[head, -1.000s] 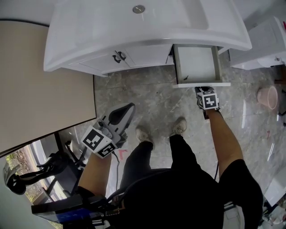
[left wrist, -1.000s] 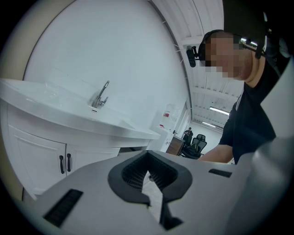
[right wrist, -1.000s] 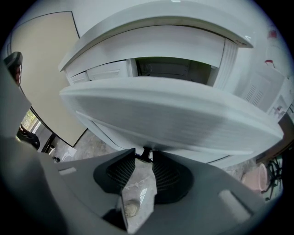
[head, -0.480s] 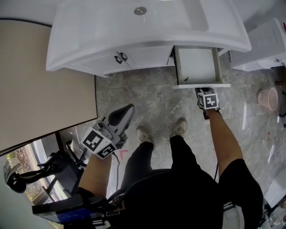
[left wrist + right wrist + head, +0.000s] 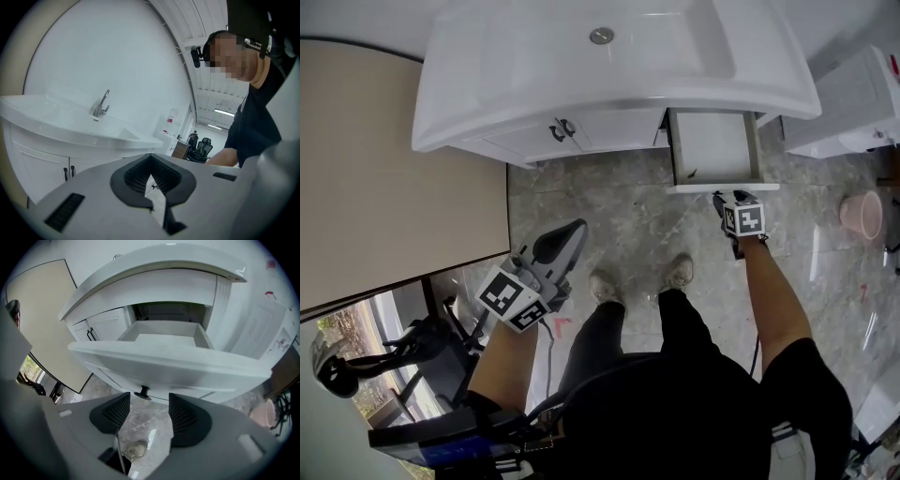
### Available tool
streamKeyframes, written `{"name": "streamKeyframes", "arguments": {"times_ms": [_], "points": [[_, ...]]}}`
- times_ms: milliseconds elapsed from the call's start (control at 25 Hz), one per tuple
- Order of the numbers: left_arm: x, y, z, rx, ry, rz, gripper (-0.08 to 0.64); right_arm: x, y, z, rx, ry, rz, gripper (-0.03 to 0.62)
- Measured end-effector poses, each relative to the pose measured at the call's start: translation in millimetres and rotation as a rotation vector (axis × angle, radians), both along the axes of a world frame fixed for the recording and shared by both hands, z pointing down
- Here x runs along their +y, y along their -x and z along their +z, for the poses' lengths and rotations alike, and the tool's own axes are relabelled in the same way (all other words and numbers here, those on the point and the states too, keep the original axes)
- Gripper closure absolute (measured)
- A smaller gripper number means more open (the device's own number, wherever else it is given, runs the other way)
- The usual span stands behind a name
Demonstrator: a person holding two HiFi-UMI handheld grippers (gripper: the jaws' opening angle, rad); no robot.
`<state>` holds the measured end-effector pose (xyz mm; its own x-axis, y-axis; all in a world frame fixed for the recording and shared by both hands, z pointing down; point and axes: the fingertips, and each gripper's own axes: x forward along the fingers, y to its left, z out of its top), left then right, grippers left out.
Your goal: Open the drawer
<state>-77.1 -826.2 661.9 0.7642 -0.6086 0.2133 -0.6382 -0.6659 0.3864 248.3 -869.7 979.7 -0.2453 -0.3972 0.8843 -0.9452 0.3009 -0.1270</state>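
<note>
The white sink cabinet (image 5: 609,56) has its drawer (image 5: 722,187) pulled out at the right end. The right gripper (image 5: 149,413) is below the drawer front; its jaws have just been opening wide, with the knob (image 5: 142,391) at their tips, not pressed. The left gripper (image 5: 152,180) is well apart from the cabinet, narrow and empty

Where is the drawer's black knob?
In the right gripper view, the knob sits on the open drawer's front, at the mouth of the right tongs, whose jaws have just been opening, clear of it.
</note>
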Motion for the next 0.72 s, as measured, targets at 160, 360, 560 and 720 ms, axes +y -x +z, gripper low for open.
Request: {"name": "streamKeyframes", "arguments": {"times_ms": [160,360,560,720], "points": [[-2,2,-28,0.007,-0.021,-0.007,0.566,17,-16,-34,0.015,-0.001,0.004,0.365],[-3,7,-77,0.014,-0.062,-0.026,0.566,36,-17,-96,-0.013,-0.046,-0.001,0.367],[1,10,-128,0.033,-0.106,-0.053,0.566,20,-1,-183,-0.091,-0.181,-0.037,0.455],[16,24,-161,0.046,-0.129,-0.074,0.566,2,33,-261,-0.169,-0.291,-0.081,0.525]]}}
